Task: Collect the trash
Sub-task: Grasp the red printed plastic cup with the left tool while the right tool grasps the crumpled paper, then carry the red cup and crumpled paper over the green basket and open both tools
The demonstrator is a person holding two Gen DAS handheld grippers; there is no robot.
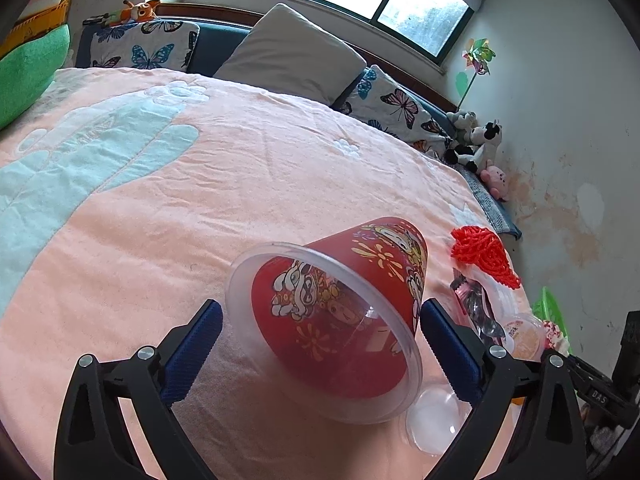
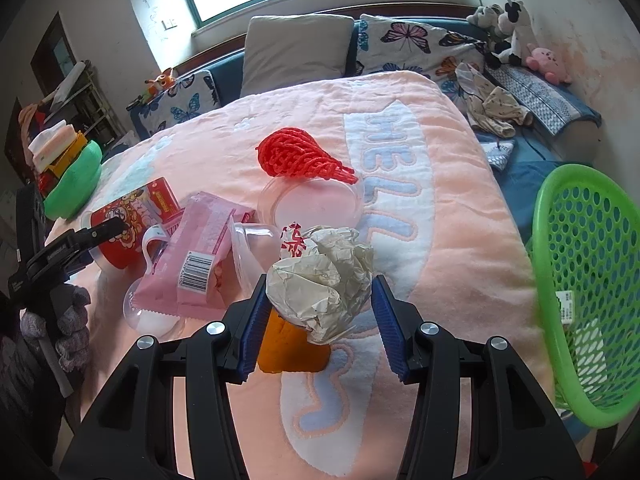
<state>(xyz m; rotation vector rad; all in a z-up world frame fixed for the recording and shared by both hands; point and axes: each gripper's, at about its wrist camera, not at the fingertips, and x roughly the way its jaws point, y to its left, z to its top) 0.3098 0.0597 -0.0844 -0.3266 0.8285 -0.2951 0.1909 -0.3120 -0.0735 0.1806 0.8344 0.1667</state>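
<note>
While the left gripper (image 1: pixel 320 340) holds its jaws wide on either side of a red cup (image 1: pixel 340 312), the cup lies tipped on its side on the bed, its clear rim turned toward the camera; whether the blue pads (image 1: pixel 192 352) actually touch it cannot be told. Just below the cup's rim sits a clear plastic lid (image 1: pixel 434 420), and to the right of the cup lie a red net bag (image 1: pixel 484 254) and a dark wrapper (image 1: pixel 476 304) beside a small tub (image 1: pixel 522 334).

The right gripper (image 2: pixel 318 320) has its jaws moderately spread around a crumpled paper wrapper (image 2: pixel 320 280); the left pad lies against the paper, the right pad just beside it, so a firm grip cannot be confirmed. Under the paper is an orange block (image 2: pixel 288 348). To the left lies a pink packet (image 2: pixel 196 256) with a barcode, partly over clear plastic cups (image 2: pixel 252 248). Farther back a clear dish (image 2: pixel 312 204) rests under the tail of the net bag. All of it lies on the pink blanket (image 2: pixel 460 240). A green basket (image 2: pixel 588 280) stands at the bed's right edge, well apart from the trash. Pillows (image 2: pixel 296 48) and plush toys (image 2: pixel 512 28) line the headboard.
</note>
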